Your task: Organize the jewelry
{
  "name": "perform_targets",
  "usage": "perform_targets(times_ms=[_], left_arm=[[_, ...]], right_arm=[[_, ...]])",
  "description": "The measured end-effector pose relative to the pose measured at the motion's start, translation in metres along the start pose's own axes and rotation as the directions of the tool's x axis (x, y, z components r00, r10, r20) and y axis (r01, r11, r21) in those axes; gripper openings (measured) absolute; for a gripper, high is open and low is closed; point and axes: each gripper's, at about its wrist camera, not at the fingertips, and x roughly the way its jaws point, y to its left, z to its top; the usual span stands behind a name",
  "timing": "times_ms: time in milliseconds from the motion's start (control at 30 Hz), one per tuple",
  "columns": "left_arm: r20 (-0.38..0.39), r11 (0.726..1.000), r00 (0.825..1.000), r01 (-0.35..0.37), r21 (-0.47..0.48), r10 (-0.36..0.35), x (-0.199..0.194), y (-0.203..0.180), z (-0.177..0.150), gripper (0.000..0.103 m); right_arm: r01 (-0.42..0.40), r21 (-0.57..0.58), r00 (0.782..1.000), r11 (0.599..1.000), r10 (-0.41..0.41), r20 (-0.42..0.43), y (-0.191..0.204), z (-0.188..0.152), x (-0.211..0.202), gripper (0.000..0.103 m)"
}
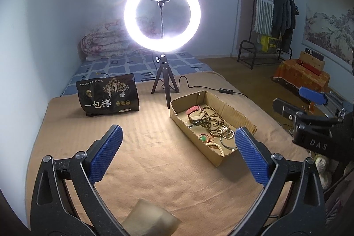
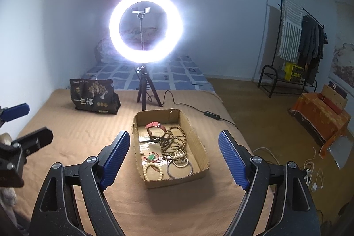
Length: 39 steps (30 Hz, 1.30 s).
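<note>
A shallow cardboard box [image 2: 199, 147] lies on the tan bedspread [image 2: 77, 136]. It holds a red strap watch [image 2: 156, 125], brown bead strings [image 2: 174, 138], cream bead bracelets [image 2: 152, 170], a metal bangle [image 2: 179, 170] and a green pendant [image 2: 151, 157]. My right gripper [image 2: 174, 158] is open and empty, above the box's near end. My left gripper [image 1: 177, 154] is open and empty, left of the box [image 1: 223, 107], its right finger over the box's near corner. Each gripper shows at the edge of the other's view.
A lit ring light on a tripod [image 2: 145, 92] stands behind the box, its cable and switch [image 2: 213, 115] to the right. A black snack bag [image 2: 94, 96] stands at the back left. A pale pouch [image 1: 150, 218] lies under my left gripper. The bed edge is right.
</note>
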Motion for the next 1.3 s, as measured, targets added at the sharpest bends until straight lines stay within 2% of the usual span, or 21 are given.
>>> perform_targets(times_ms=[467,1300], left_arm=[[-0.013,1.000,1.000,-0.020,0.019,0.020,0.006,0.005,-0.009,0.103],[-0.009,0.999,1.000,-0.012,0.037,0.012,0.005,0.000,-0.009,0.103]], right_arm=[[0.022,0.009,0.999,1.000,-0.022,-0.023,-0.005,-0.004,0.009,0.083],[0.028,0.014,0.999,1.000,-0.028,-0.025,-0.007,-0.005,0.010,0.083]])
